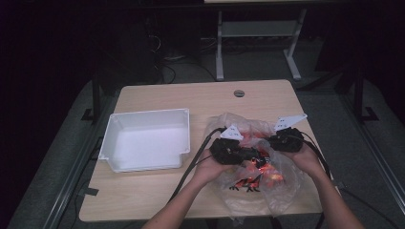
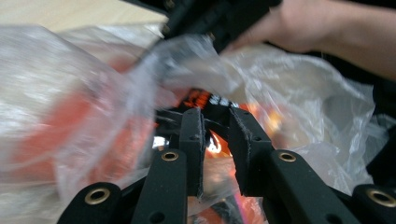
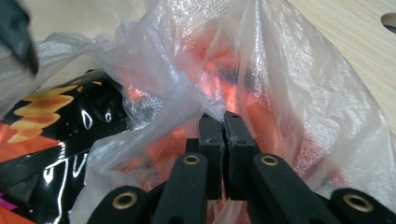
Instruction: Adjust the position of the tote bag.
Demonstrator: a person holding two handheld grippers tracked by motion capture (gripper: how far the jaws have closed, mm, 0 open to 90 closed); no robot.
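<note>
A light wooden table (image 1: 157,191) stands in a dark room, with a white desk frame (image 1: 219,43) behind it. A white plastic tray (image 1: 145,140) sits at its left. At the right lies a clear plastic bag (image 1: 282,179) holding orange-and-black snack packets (image 3: 51,126). Both forearms reach in from below. The left gripper (image 2: 215,135) points into the bag, jaws slightly apart, gripping nothing. The right gripper (image 3: 223,128) pinches the bag's film, jaws pressed together.
</note>
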